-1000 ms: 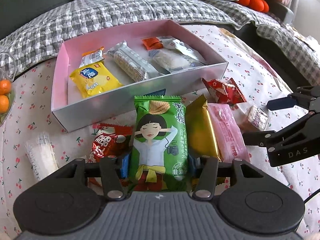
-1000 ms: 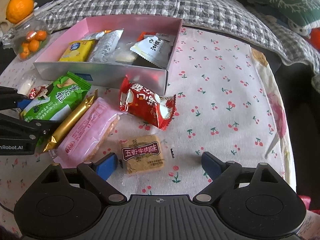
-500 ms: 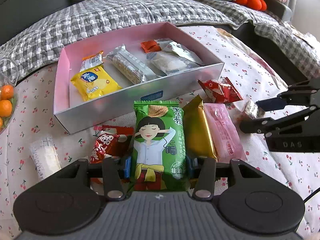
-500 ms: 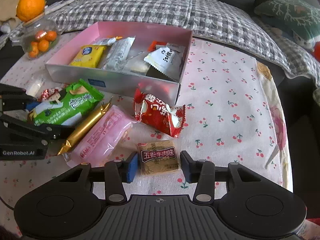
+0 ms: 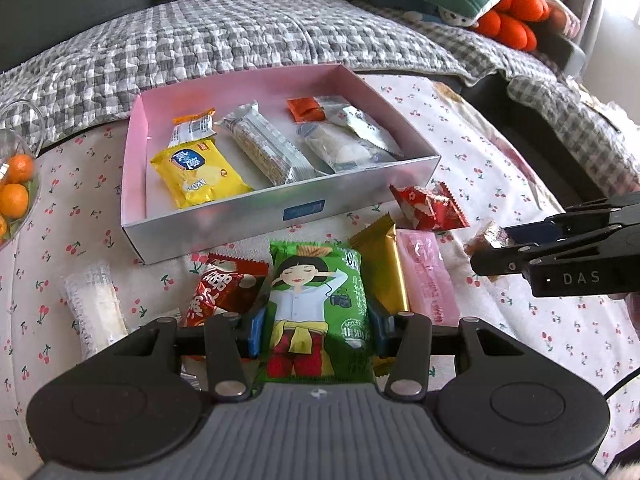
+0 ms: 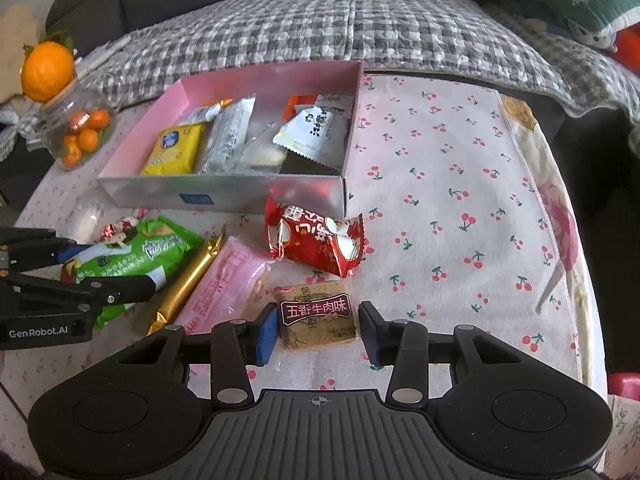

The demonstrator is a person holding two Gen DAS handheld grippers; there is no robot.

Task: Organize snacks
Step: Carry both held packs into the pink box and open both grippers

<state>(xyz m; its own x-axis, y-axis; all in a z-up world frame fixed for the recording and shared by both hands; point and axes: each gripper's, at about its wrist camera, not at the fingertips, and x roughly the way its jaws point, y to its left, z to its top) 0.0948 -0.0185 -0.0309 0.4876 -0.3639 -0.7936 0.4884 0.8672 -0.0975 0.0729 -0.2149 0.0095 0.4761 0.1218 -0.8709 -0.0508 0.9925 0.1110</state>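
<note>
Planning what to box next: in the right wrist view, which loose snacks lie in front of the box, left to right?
Green chip bag → gold bar → pink packet → brown square packet.

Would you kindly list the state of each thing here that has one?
Left tool: shut on the green snack bag.
Right tool: open around the brown beef snack, pads not touching.
Pink box: open, lidless, partly filled.
Red snack pack: sealed, on the cloth.
Glass jar: holds small oranges, a larger orange on top.
</note>
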